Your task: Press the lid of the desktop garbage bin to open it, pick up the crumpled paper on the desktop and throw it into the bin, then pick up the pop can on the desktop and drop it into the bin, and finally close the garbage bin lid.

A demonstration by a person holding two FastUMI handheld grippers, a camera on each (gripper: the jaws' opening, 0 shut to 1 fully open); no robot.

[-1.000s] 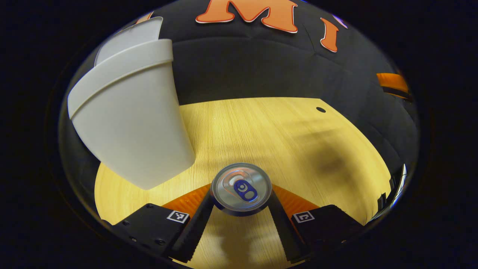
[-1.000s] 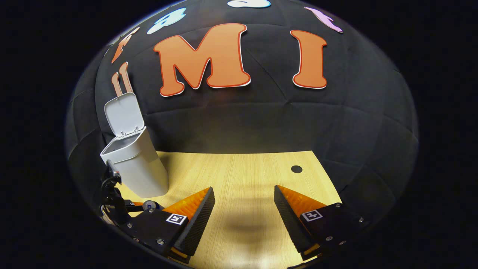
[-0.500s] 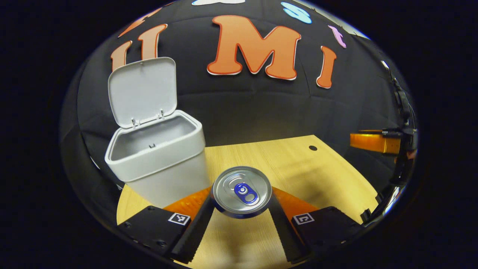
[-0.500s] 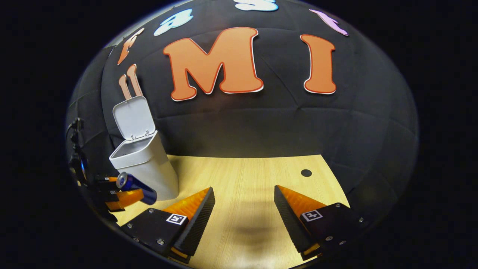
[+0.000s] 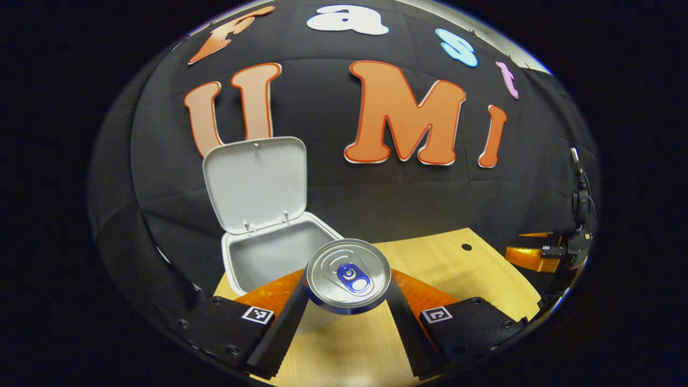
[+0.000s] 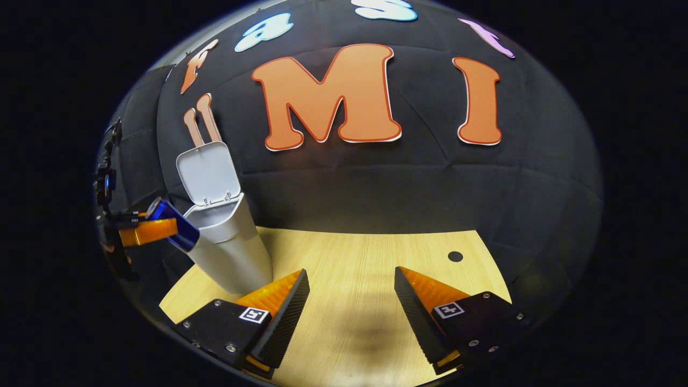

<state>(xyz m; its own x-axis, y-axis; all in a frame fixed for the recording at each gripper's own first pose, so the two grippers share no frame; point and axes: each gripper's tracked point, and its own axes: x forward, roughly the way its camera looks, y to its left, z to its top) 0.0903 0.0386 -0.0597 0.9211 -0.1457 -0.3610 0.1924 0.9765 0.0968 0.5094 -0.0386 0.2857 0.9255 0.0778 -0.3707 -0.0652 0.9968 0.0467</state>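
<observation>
My left gripper (image 5: 346, 312) is shut on the pop can (image 5: 347, 275), whose silver top with a blue tab faces the camera. The can hangs in the air just in front of the white bin (image 5: 269, 258), whose lid (image 5: 255, 183) stands open and upright. In the right gripper view the blue can (image 6: 173, 224) is level with the bin's rim (image 6: 215, 207), tilted and held by the left gripper (image 6: 145, 230) beside the bin's left side. My right gripper (image 6: 352, 301) is open over the wooden table (image 6: 355, 258), with nothing between its fingers. The inside of the bin is hidden.
A small dark hole (image 6: 455, 256) sits in the tabletop at the far right. The black cloth wall rises right behind the bin. In the left gripper view the right gripper (image 5: 537, 255) hovers at the table's right edge.
My left gripper has lifted the can from table height up to the level of the bin's rim, nearer its opening. The right gripper has barely moved.
</observation>
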